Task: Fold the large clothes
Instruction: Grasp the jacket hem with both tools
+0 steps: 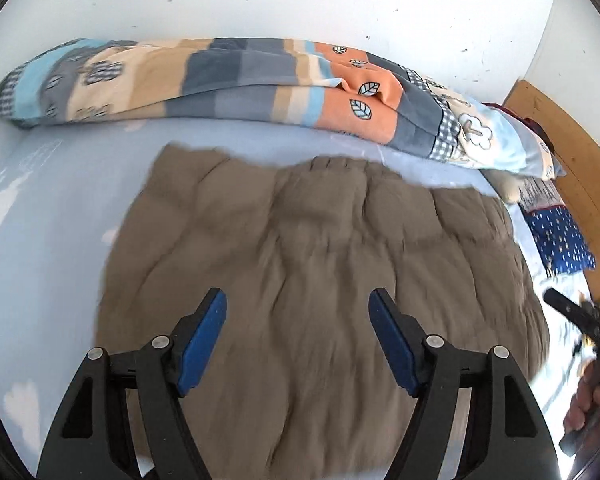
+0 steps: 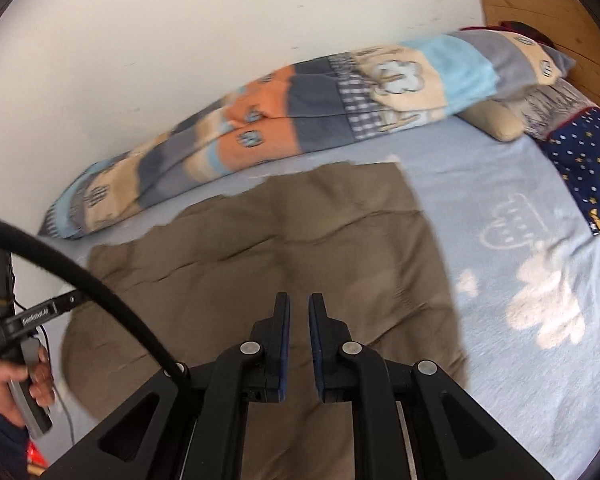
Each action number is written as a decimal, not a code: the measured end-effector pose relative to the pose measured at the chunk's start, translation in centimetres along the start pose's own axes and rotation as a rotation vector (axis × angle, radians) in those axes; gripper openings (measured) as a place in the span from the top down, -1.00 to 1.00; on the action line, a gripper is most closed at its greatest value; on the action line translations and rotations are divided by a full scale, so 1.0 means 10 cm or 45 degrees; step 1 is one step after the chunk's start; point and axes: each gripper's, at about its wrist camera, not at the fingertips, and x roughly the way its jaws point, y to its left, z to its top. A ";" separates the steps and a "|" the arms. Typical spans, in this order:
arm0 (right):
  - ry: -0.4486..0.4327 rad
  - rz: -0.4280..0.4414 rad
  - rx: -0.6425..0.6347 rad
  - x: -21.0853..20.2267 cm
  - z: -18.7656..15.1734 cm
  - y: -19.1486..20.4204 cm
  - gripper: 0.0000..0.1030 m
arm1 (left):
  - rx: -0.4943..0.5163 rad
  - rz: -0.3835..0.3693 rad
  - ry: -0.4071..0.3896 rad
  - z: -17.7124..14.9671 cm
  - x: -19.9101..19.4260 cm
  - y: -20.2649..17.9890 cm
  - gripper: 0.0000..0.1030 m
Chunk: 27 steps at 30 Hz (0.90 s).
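Brown quilted garment (image 1: 320, 260) spread flat on light-blue bedsheet (image 1: 40, 220), frame centre — soft, puffy, light, likely slippery. Grip hem corners. Left gripper (image 1: 298, 320) spread, empty; right gripper (image 2: 299, 320) pressed together, empty.

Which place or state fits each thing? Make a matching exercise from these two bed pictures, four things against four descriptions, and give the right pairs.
Things:
1. brown garment
2. patchwork blanket
3. left gripper
4. right gripper

Descriptions:
A. fingers nearly closed, holding nothing
B. rolled up along the white wall
C. fingers wide apart, holding nothing
D. spread flat on the light blue sheet

Pairs: 1-D, 2-B, 3-C, 4-A
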 end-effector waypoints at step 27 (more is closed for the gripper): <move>0.178 -0.002 -0.110 0.52 -0.67 0.47 0.70 | 0.095 0.292 -0.064 -0.69 0.22 0.25 -0.52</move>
